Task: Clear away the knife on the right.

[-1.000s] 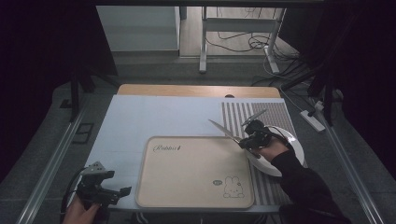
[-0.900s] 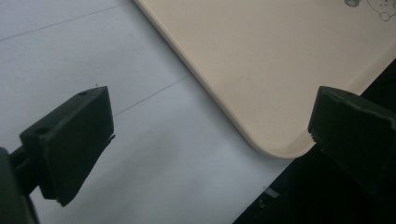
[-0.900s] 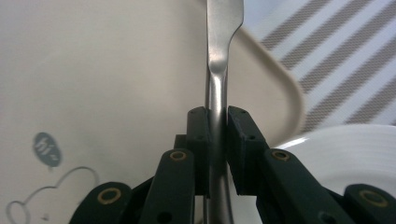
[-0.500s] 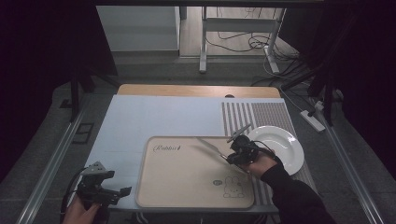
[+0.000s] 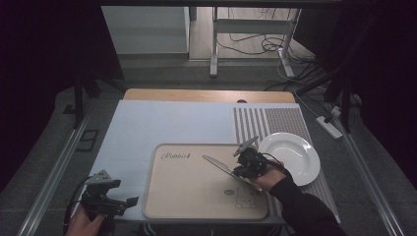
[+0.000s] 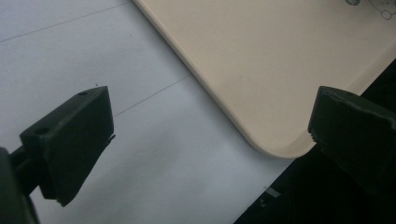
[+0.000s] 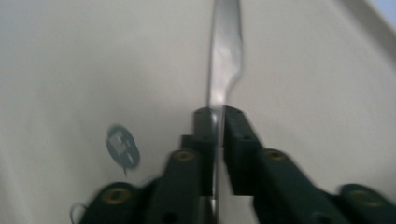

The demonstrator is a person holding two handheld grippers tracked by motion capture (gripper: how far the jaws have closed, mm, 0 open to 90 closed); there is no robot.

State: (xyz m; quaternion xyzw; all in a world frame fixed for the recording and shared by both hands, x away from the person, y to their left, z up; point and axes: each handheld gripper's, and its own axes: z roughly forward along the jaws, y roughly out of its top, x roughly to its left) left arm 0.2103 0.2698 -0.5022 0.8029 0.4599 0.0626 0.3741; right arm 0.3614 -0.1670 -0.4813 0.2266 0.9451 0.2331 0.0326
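High view: the right gripper (image 5: 244, 166) has carried the knife (image 5: 219, 164) from beside the plate (image 5: 290, 157) to over the tray (image 5: 187, 196), so setting it down looks near. Its jaws, having just closed further, pinch the knife, blade pointing up-left. The left gripper (image 5: 129, 201) rests spread at the tray's near-left corner.

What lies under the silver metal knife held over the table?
Under the silver metal knife, clamped in the right gripper, lies the beige rectangular tray. The hand hides the tray's near right part.
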